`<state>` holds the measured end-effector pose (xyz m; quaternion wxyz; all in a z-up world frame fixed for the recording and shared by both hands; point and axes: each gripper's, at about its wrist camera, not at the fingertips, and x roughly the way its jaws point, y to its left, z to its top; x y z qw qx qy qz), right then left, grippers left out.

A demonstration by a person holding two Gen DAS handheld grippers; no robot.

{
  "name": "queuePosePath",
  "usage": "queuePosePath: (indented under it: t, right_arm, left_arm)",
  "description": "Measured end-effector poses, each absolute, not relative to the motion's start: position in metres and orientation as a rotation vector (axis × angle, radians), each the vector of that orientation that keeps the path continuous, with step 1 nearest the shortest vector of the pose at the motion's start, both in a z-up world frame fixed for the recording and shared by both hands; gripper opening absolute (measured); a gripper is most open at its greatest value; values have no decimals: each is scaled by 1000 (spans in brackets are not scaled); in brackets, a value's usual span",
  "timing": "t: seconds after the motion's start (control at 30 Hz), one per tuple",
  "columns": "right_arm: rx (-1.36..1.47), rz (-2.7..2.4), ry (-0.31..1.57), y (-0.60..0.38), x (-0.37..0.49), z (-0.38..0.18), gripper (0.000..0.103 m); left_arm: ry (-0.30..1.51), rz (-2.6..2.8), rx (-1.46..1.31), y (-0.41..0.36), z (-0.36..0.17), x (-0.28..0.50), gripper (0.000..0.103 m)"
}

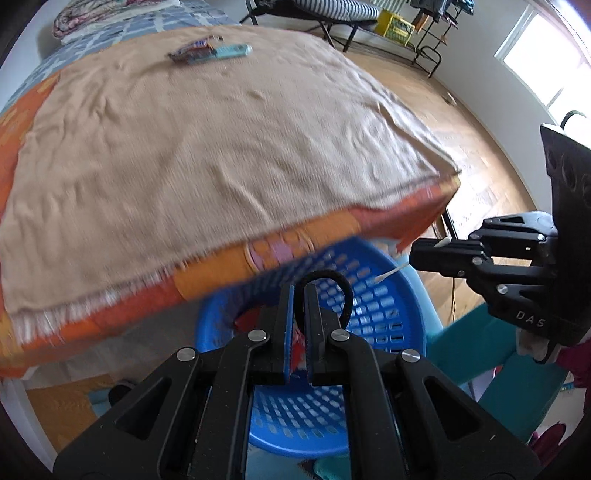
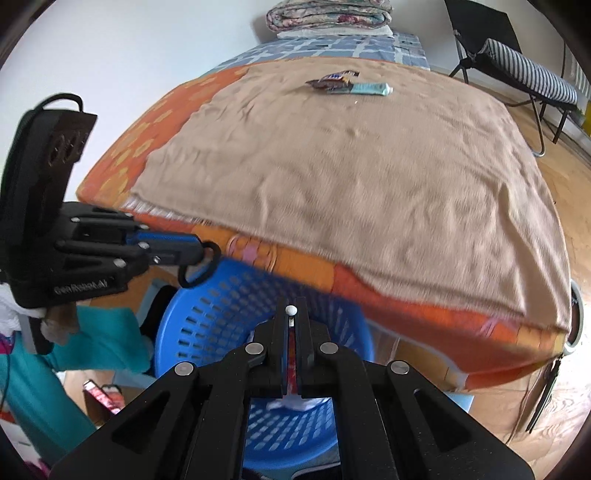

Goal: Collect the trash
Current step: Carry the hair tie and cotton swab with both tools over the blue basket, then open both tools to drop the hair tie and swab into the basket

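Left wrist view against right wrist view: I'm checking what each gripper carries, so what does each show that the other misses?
Only the left wrist view shows the cotton swab lengthwise in the right gripper, plus a bright window. Only the right wrist view shows the black hair tie dangling side-on from the left gripper. Both show the blue basket and wrappers on the bed.

Tan blanket (image 2: 369,177) over orange bedspread (image 2: 424,314), striped folding chair (image 2: 528,74), folded quilt (image 2: 328,14) behind.

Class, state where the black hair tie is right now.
The hair tie is pinched in the left gripper, above the blue basket, just below the bed's edge.
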<state>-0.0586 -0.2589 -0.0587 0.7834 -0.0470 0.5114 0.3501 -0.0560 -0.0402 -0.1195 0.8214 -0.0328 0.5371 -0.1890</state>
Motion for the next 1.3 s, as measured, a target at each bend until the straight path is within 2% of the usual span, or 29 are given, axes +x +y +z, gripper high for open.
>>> queuePosePath:
  t: [0.37,0.87,0.97,1.0,1.03,1.07,1.13,1.3]
  right_arm:
    - [-131,793,1183,-255,-87,-87,1]
    - [-85,757,1286,-264,-82,-110,3]
    - [-69,759,1301,-265,-81,-111,29]
    - [-60,765,1299,-265,-82,-110,44]
    - [-52,771,1290,-265,-82,-108,53]
    - [-51,771,1283,-265,-82,-107,55]
    - [-59,762,1274,-266,-82,-105,56]
    - [-36,761,1302,-267,-80,-109,56]
  left_arm:
    - [1233,-411,-76,-49,-155,-80,3]
    - [1305,-389,-71,-53,-174,-82,3]
    - [1318,-386,-75,-51,-177,-82,6]
    - [1321,-384,-73,-51,-177,-83,8]
    - [1321,-384,-73,-51,-178,-83,17]
    - [1320,-384,-74,-51,-177,-83,27]
    - [1317,-377,-78,-50,-177,-83,35]
    - [1315,-367,-88,-48,-177,-82,35]
